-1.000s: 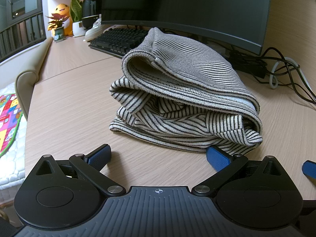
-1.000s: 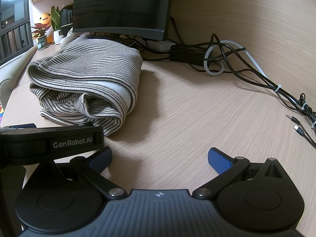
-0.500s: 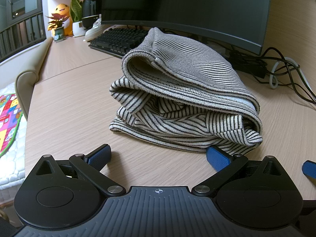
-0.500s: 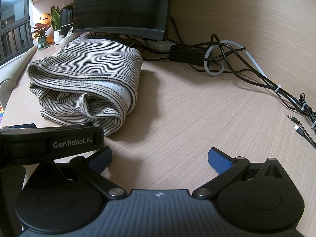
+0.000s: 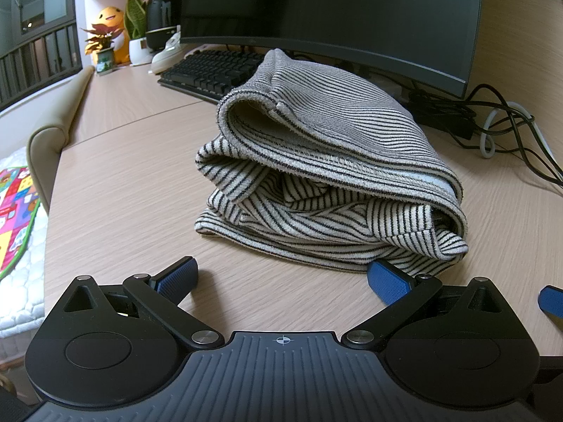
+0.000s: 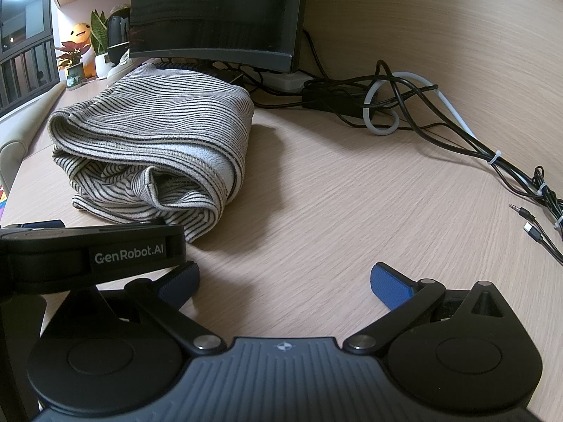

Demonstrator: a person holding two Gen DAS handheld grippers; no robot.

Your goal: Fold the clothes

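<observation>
A black-and-cream striped garment [image 5: 327, 161] lies folded in a thick bundle on the wooden desk [image 5: 123, 183]. It also shows in the right wrist view [image 6: 151, 147], at the left. My left gripper [image 5: 283, 276] is open and empty, just in front of the bundle's near edge, its right pad close to the cloth. My right gripper [image 6: 283, 281] is open and empty over bare desk to the right of the bundle. The left gripper's body [image 6: 91, 249] shows at the left of the right wrist view.
A monitor [image 5: 330, 10] and keyboard [image 5: 211, 70] stand behind the garment. Tangled cables [image 6: 422, 112] lie at the back right, with loose plugs [image 6: 531, 221] at the right edge. Plants and a plush toy [image 5: 109, 35] sit far left. The desk edge runs along the left.
</observation>
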